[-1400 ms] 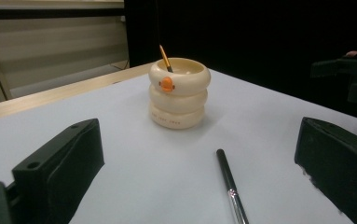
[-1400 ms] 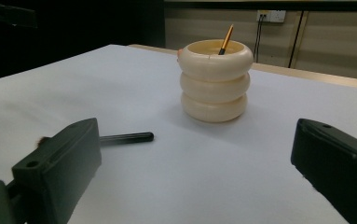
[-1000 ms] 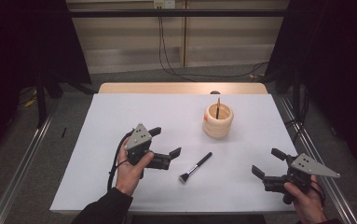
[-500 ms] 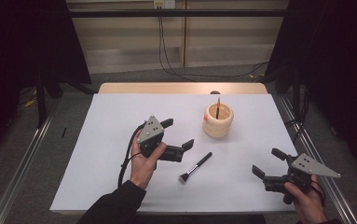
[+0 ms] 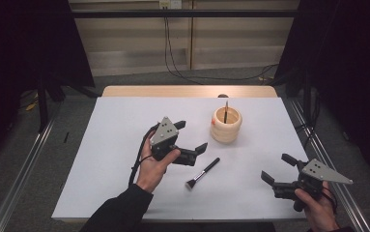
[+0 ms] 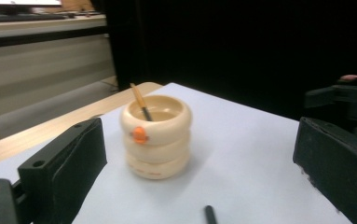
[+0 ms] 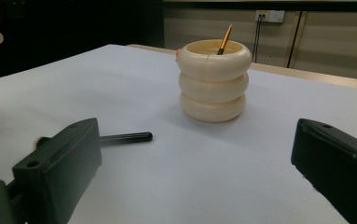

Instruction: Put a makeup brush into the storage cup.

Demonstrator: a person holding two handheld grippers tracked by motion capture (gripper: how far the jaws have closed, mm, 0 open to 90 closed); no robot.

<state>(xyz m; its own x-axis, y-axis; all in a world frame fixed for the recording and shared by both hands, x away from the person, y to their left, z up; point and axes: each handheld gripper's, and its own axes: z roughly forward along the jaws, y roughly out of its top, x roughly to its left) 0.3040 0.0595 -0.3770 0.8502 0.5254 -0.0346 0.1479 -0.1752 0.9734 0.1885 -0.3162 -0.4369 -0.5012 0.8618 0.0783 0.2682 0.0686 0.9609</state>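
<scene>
A cream ribbed holder (image 5: 226,124) (image 6: 156,135) (image 7: 213,86) stands on the white table (image 5: 115,125), right of centre, with a thin orange-handled stick (image 5: 226,111) (image 6: 140,101) (image 7: 225,39) leaning inside it. A black makeup brush (image 5: 203,172) (image 7: 120,137) lies flat in front of the holder; its handle end (image 6: 209,214) shows in the left gripper view. My left gripper (image 5: 191,136) (image 6: 199,158) hovers open just left of the brush, aimed at the holder. My right gripper (image 5: 279,168) (image 7: 195,158) is open and empty near the front right corner.
The table's front edge (image 5: 197,216) lies close to both forearms. A wooden strip (image 5: 187,91) runs along the far edge. Metal rails (image 5: 28,159) flank the table, and cables (image 5: 173,53) trail on the floor behind it.
My left gripper has moved right and away from the person, from left of the brush to close beside it, facing the holder. The right gripper, brush and holder have stayed put.
</scene>
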